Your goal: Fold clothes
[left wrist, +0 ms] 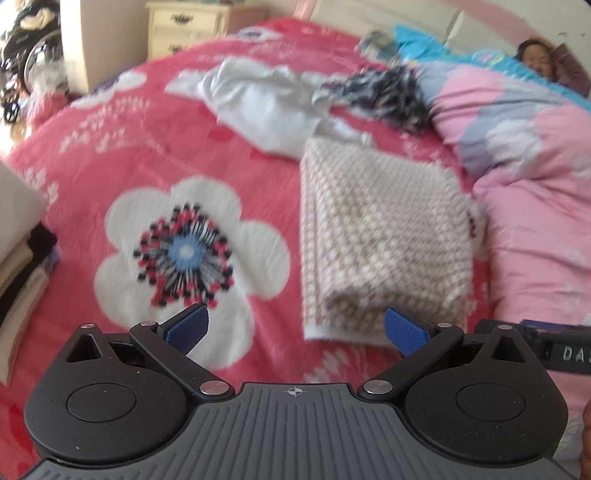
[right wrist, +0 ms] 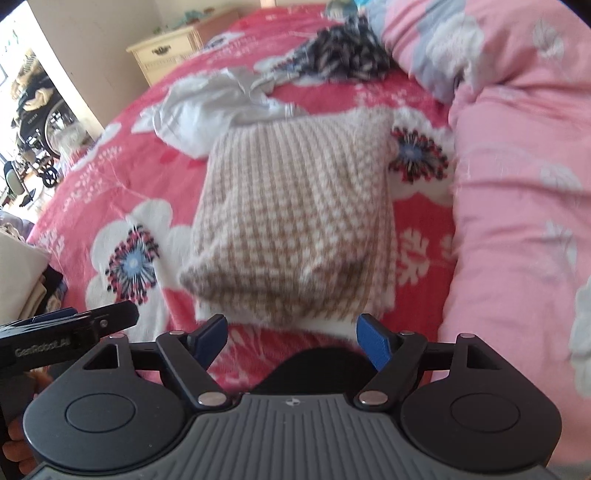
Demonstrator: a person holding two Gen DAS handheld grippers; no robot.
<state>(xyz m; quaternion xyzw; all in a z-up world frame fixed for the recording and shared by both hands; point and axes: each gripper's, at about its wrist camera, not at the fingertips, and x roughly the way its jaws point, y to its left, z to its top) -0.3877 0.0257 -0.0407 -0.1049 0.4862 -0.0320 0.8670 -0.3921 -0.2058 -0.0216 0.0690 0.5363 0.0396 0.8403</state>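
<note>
A folded beige-and-white knit garment (left wrist: 380, 236) (right wrist: 295, 218) lies on the red flowered bedspread (left wrist: 155, 133) (right wrist: 110, 177). My left gripper (left wrist: 295, 325) is open, hovering over the near left corner of the knit, nothing between its blue pads. My right gripper (right wrist: 291, 334) is open too, just above the knit's near edge, its pads clear of the cloth. A crumpled white garment (left wrist: 266, 107) (right wrist: 207, 107) and a black-and-white patterned one (left wrist: 388, 92) (right wrist: 343, 48) lie beyond the knit. Each gripper's arm shows at the edge of the other's view.
A pink quilt (left wrist: 535, 206) (right wrist: 517, 184) is heaped along the right, with a person lying under it at the far right (left wrist: 535, 55). Stacked folded clothes (left wrist: 18, 251) (right wrist: 22, 280) sit at the left edge. A cream dresser (left wrist: 181, 26) and a wheelchair (right wrist: 40, 125) stand past the bed.
</note>
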